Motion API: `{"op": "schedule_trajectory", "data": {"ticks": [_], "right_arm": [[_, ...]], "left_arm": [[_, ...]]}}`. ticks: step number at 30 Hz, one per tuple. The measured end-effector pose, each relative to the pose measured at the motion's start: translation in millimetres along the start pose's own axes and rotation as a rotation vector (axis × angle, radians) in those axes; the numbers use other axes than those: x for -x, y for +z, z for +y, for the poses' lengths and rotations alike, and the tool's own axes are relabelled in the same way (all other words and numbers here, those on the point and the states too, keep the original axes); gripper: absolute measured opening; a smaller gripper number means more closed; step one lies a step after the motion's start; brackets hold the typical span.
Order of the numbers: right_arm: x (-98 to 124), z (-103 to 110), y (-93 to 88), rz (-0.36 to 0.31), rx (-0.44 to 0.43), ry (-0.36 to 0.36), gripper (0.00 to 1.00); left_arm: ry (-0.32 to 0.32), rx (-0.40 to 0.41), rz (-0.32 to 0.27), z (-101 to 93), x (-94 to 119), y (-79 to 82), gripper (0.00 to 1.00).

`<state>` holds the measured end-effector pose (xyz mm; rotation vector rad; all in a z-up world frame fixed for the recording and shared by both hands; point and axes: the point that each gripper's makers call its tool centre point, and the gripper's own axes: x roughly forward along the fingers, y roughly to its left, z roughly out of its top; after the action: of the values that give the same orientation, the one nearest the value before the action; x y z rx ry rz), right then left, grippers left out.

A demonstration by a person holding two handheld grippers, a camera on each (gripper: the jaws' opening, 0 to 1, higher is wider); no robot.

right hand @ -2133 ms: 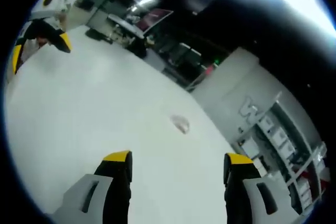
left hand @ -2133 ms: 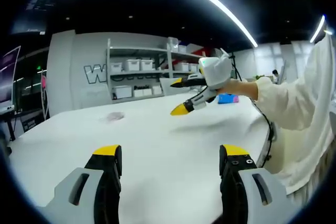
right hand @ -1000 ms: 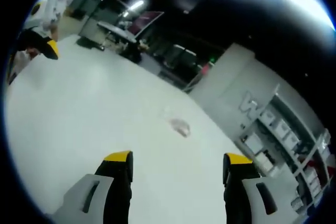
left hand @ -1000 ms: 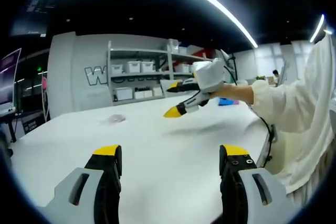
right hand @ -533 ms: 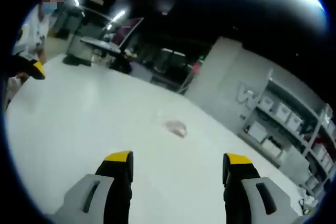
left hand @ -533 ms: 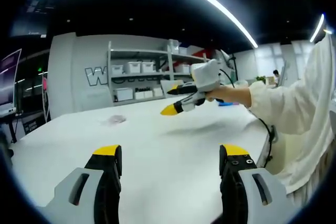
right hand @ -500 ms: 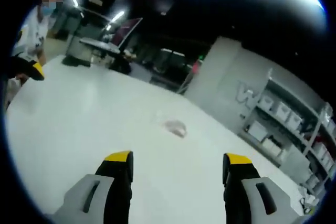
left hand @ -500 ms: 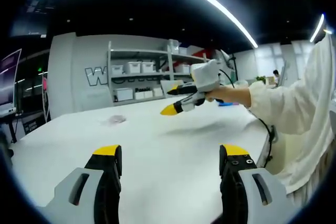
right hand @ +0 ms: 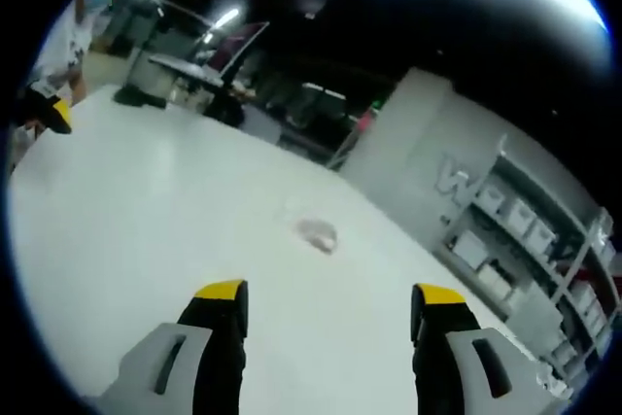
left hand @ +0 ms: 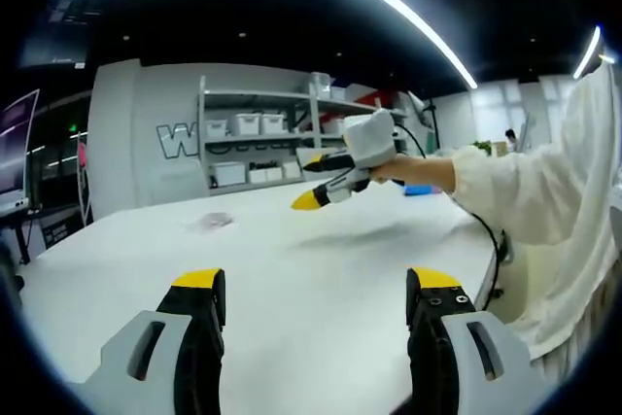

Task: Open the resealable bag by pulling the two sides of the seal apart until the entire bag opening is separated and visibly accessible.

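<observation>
At the bottom of the left gripper view, the left gripper holds its yellow-tipped jaws wide apart with nothing between them, above the bare white table. Right of centre, the right gripper hangs over the table, held by a hand coming out of a white sleeve; its yellow tips are spread. Farther off, left of centre, the small clear bag lies flat on the table, well apart from both grippers. Behind stand shelves with white boxes.

In the right gripper view, the right gripper has its jaws wide at the bottom, holding nothing. The bag lies near the middle of the frame on the table. At the far left edge shows a yellow tip of the left gripper.
</observation>
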<state>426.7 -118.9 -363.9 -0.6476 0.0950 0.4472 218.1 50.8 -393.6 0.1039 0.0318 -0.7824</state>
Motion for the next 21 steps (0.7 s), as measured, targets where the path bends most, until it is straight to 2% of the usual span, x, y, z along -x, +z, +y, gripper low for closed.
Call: {"op": "schedule_trajectory", "data": {"ticks": [12, 21], "right_arm": [[-10, -2, 5.3, 0.005, 0.11, -0.018, 0.67], [-18, -3, 3.9, 0.014, 0.135, -0.017, 0.67]], "left_arm": [[0.0, 0.001, -0.002, -0.1, 1, 0.6, 0.75], [0.003, 0.007, -0.004, 1.7, 1, 0.7, 0.75]]}}
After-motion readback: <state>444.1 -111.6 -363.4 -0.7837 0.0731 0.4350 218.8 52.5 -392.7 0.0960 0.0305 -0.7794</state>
